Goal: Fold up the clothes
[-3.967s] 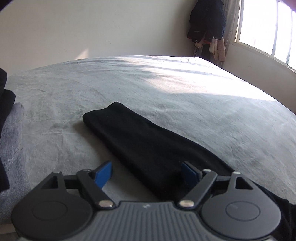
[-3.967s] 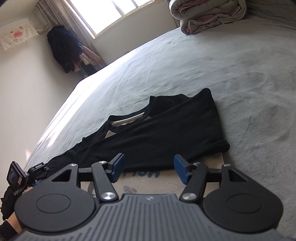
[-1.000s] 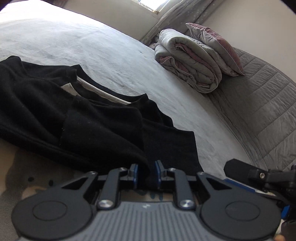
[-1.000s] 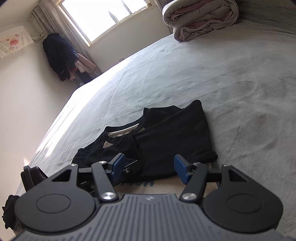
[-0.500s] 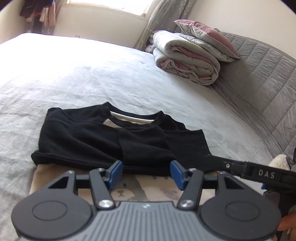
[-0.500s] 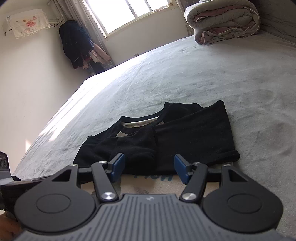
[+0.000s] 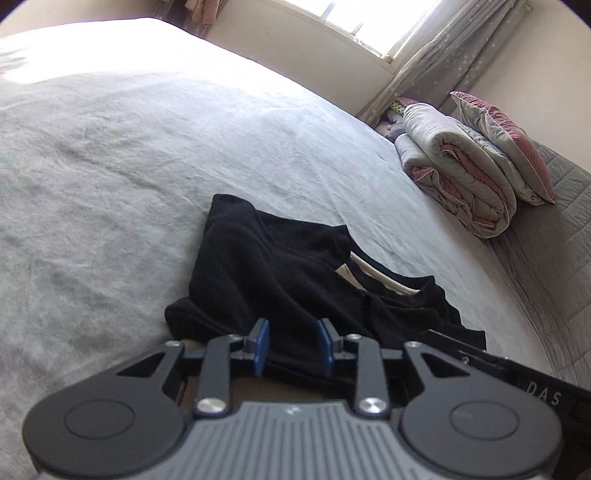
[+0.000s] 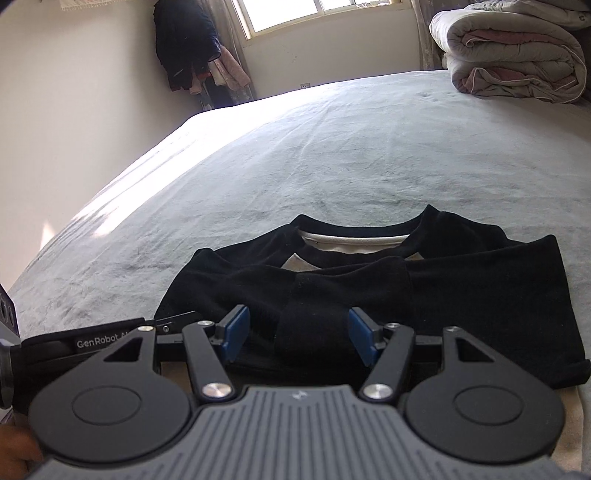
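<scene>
A black top (image 8: 461, 288) is lying partly folded on the grey bedspread (image 8: 332, 158), both sleeves laid across the chest so the garment is forming a wide, low block. Its round neckline is showing a cream inner layer, and a cream-coloured panel is peeking out under the near hem. In the right wrist view the collar is pointing away from the camera toward the window (image 8: 314, 14), while the long axis of the folded shape is running from side to side. In the left wrist view the same top (image 7: 258, 280) is lying slantwise, one end toward the upper left and the other toward the lower right. The left gripper (image 7: 291, 345) is hovering at the near hem with its jaws closing, black cloth showing between the blue pads, though whether they are pressing on it cannot be told. The right gripper (image 8: 295, 334) is holding its jaws wide apart over a folded sleeve end, the pads standing clear of the fabric. A rolled quilt (image 8: 513, 55) is resting at the far end of the bed, and dark clothes (image 8: 184, 40) are hanging in the corner beside the window.
</scene>
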`<state>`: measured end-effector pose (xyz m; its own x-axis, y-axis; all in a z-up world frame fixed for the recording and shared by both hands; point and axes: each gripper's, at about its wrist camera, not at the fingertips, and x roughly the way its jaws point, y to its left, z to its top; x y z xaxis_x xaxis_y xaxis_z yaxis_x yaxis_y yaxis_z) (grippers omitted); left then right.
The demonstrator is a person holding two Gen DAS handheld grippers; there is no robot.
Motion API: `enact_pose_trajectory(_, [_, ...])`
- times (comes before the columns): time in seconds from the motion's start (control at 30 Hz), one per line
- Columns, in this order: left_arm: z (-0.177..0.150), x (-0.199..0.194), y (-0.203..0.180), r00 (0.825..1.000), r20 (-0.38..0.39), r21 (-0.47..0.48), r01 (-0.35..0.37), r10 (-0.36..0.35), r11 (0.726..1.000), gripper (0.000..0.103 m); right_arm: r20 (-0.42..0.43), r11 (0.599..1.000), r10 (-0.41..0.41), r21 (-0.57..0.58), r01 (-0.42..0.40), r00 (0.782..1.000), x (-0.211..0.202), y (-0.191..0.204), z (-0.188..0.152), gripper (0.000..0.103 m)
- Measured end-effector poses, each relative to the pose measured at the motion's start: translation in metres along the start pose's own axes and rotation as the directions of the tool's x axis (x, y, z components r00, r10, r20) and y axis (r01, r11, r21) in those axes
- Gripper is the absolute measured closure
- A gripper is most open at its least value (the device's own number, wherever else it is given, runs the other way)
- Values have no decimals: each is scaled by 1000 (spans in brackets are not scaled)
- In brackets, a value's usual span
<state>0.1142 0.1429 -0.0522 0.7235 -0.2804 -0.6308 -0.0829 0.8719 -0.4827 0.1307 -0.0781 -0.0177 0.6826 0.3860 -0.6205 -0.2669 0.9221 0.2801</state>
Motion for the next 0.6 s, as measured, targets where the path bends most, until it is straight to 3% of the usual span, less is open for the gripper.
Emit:
enact_pose_trajectory(0.13, [2,3,3,998,-55,-40,-23,21,999,75,-43,994,-84,-68,81,996,26,10,-9,41])
enact_pose_trajectory(0.2, [2,3,5,997,-72,-57,-28,24,998,75,-40,987,-140,-90,136,989,31,7,-14,61])
enact_pose_trajectory(0.23, [2,4,6,997,-78,-65,-31,25,997,76,-36,987,-139,-80,136,990,28,4,-13,64])
enact_pose_trajectory(0.3, [2,5,7,996,-86,-77,-37,30,996,80,-28,992,-122,-48,121,992,22,-5,-11,81])
enact_pose_trajectory(0.37, [2,5,8,996,-90,-79,-35,28,996,80,-19,994,-110,-12,110,994,14,-15,-8,89])
enact_pose_trajectory(0.6, [2,4,8,994,-104,-82,-39,31,996,80,27,982,-182,57,180,983,-24,-63,2,91])
